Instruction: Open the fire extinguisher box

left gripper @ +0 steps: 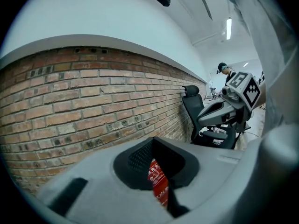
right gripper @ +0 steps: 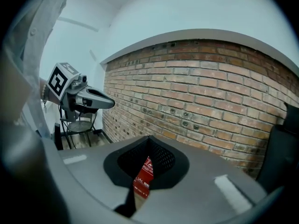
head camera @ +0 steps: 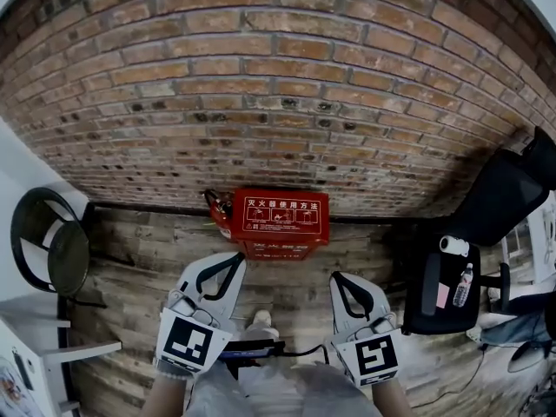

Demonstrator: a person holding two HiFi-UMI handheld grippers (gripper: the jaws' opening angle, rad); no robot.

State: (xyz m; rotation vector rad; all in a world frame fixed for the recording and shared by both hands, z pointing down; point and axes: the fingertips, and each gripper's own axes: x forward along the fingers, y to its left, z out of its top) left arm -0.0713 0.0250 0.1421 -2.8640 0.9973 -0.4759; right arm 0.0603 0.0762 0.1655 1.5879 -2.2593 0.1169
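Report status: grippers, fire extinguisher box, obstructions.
Left gripper shut, empty; right gripper shut, empty. Fire extinguisher box at brick wall, lid closed, untouched. Office chair off right, path open.

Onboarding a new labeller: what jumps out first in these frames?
The red fire extinguisher box, closed, sits centre in the head view on the wooden floor against the brick wall. The left gripper and right gripper, both shut and empty, point at it from short of it; a black office chair stands at right.
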